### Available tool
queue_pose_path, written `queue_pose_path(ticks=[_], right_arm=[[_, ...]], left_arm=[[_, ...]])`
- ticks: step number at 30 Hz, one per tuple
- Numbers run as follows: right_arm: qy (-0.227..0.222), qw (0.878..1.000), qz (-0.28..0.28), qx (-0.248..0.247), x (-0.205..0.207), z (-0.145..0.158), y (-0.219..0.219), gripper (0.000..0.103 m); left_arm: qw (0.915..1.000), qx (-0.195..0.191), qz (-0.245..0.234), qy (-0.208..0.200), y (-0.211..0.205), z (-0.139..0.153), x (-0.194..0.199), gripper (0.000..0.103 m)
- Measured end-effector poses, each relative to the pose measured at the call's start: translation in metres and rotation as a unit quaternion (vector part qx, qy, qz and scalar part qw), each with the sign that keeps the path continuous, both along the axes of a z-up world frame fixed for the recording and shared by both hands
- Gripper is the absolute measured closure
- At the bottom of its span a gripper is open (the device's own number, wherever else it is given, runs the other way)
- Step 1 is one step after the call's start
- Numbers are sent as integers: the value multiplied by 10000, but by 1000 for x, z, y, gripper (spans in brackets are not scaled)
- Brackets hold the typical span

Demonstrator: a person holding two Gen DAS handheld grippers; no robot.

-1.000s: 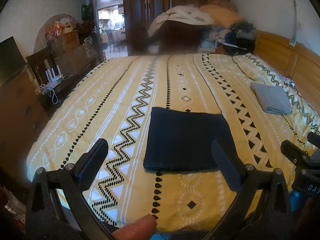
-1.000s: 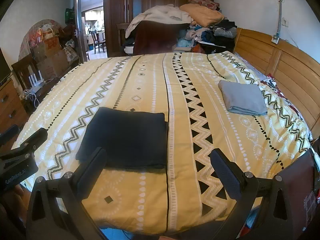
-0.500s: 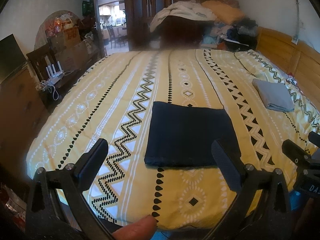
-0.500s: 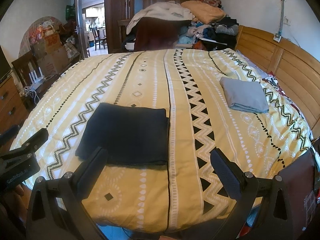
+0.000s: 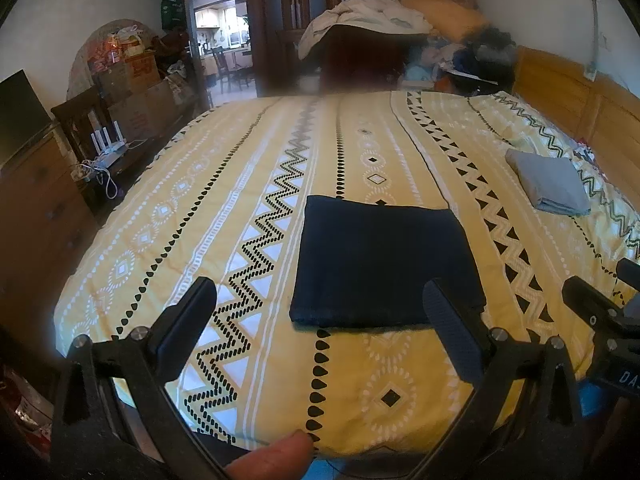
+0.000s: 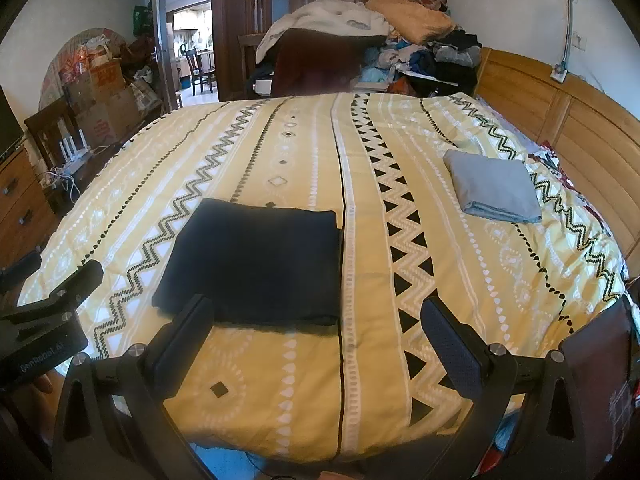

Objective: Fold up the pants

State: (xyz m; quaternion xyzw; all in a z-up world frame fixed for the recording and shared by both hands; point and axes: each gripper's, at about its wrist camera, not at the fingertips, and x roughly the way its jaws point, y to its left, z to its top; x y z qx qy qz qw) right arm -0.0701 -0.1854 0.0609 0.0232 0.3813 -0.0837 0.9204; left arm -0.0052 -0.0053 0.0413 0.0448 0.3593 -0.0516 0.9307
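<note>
Dark navy pants (image 5: 384, 264) (image 6: 256, 264) lie folded into a flat rectangle near the front of the yellow patterned bed (image 5: 224, 216) (image 6: 440, 288). My left gripper (image 5: 320, 320) hovers open over the bed's front edge, just short of the pants, with nothing between its fingers. My right gripper (image 6: 316, 332) is open too and empty, held back from the pants' near right corner. Each gripper shows at the edge of the other's view, the right gripper (image 5: 600, 320) on one side and the left gripper (image 6: 44, 312) on the other.
A folded grey garment (image 5: 548, 186) (image 6: 492, 186) lies on the bed's right side near the wooden headboard (image 6: 560, 120). A pile of clothes (image 6: 360, 32) stands past the far edge. A dresser (image 5: 36, 208), boxes and a chair stand left. A thumb (image 5: 272, 456) shows below.
Both grippers have pulled back and risen a little, so the bed and the folded pants look slightly farther off. The pants have not moved.
</note>
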Motion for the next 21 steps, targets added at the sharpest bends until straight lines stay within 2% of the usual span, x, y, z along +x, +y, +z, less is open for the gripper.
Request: queue_pose_path(ticks=[21], right_arm=[[101,9999,44,7,3,-7,-1,0]], left_arm=[[9999,60,-2,93,1,-7,3,0]])
